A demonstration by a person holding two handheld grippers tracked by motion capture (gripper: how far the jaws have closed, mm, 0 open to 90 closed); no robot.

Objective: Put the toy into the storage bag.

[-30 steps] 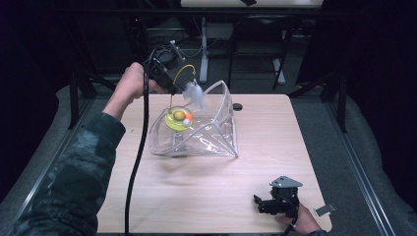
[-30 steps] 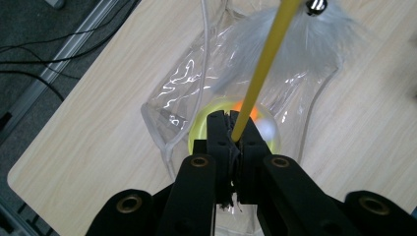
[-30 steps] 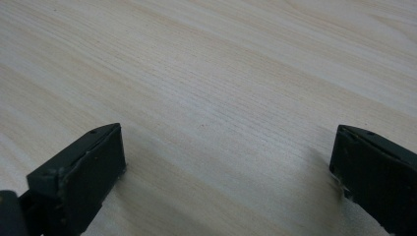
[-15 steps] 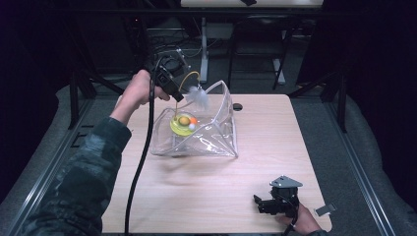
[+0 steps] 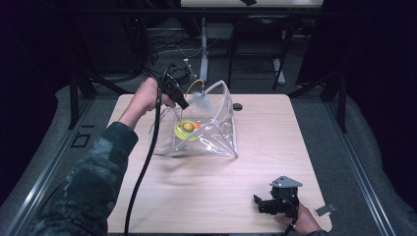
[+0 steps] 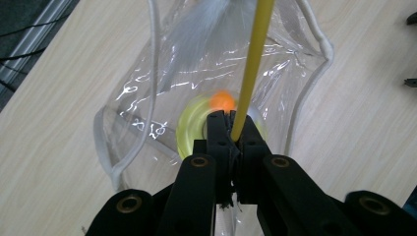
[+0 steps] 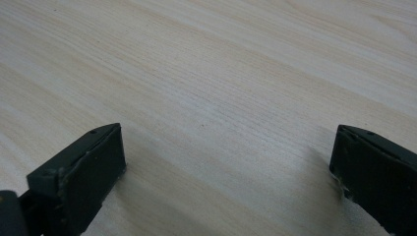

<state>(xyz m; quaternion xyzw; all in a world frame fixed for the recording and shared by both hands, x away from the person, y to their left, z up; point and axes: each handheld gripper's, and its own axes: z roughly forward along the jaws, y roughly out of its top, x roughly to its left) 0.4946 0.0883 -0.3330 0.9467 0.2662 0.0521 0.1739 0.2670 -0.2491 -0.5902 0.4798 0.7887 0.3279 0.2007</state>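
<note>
The left gripper (image 6: 231, 129) is pinching a yellow feather stick (image 6: 253, 69) over the clear bag (image 5: 219, 140) mid-table; probably next it's lowering and letting go. Right gripper (image 7: 226, 172) is idling wide open.

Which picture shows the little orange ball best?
The left gripper view: the orange ball sits large, just beyond the claw tips, inside the clear bag. In the high view the ball is a small dot. The right gripper view looks at table wood.
</note>
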